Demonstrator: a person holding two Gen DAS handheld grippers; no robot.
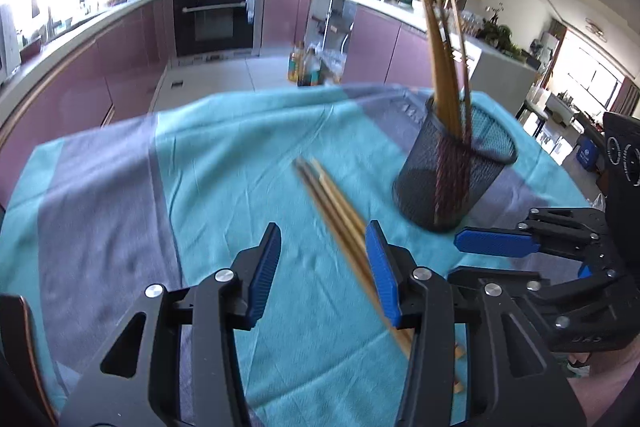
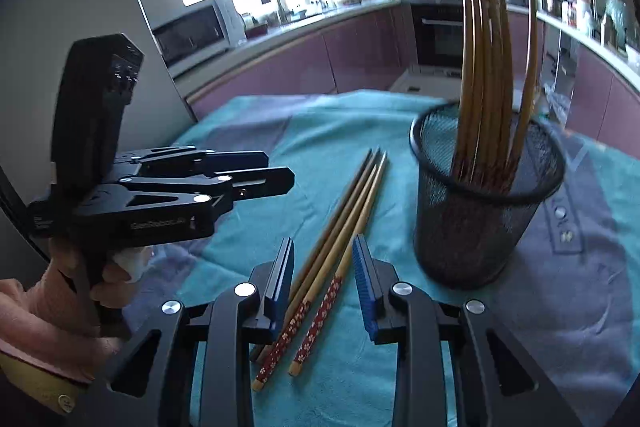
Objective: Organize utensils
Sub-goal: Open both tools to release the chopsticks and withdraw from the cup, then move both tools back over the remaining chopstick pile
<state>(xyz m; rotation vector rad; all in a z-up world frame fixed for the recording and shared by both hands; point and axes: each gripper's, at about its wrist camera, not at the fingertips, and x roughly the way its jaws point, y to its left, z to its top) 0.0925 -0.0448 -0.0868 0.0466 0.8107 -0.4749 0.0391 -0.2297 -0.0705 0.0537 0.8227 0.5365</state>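
**Loose chopsticks lying between the right claw's fingers, mesh cup waiting beside**

Landmark is the black mesh cup [image 2: 486, 195], standing upright on the teal-and-grey cloth [image 2: 248, 131] covering the table and already holding a bunch of chopsticks [image 2: 486, 67] leaning up out of its rim.

A loose set of chopsticks [image 2: 340, 239] is lying flat on the cloth just left of the cup, as the right wrist view shows it. Their long axis is running away from the camera: red patterned ends nearest, plain tips pointing toward the far edge of the table, roughly along the line of the claw fingers.

The right claw [image 2: 322, 279] is hanging over the patterned ends with its jaws partly parted, one finger on each side of the bundle; the pads are not pressing on the sticks, though whether the left pad is touching is hard to tell. The left claw [image 1: 322, 267] is also standing apart and gripping nothing; in its own blurred view the sticks are passing close by its right finger. It is sitting farther from the cup, held in a person's hand [image 2: 60, 291].

Judgement: the right claw looks nearer and better lined up for the pick. Room is looking open left of the cup; the cup wall and its leaning sticks are crowding the lift path on the cup side.
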